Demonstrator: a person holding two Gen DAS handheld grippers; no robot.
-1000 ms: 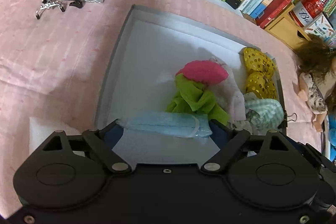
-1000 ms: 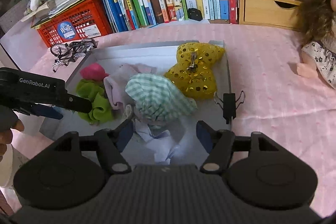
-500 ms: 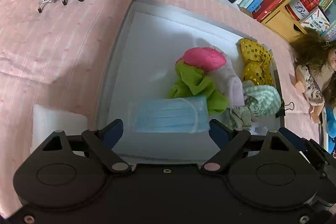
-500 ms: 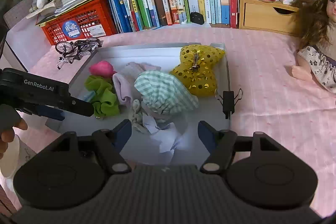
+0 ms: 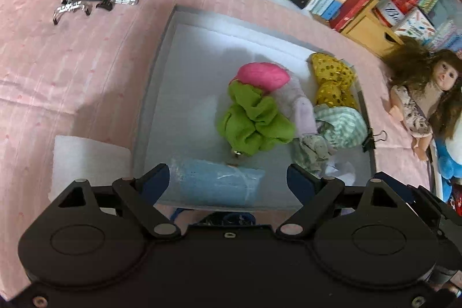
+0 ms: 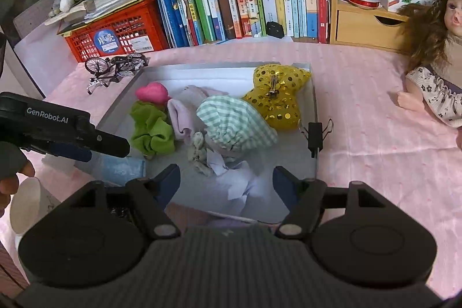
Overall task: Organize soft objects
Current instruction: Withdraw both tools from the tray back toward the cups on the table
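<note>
So I had both sets of jaws standing apart and empty, the blue face mask (image 5: pixel 215 181) lying flat in the grey tray (image 5: pixel 156 77) just ahead of my left gripper (image 5: pixel 228 179), crumpled white paper (image 6: pixel 239 181) between my right gripper (image 6: pixel 226 181)'s fingers.

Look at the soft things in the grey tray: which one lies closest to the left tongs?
The light blue face mask, flat at the tray's near edge between the open left tongs. The green scrunchie and the other soft things lie farther in.
</note>
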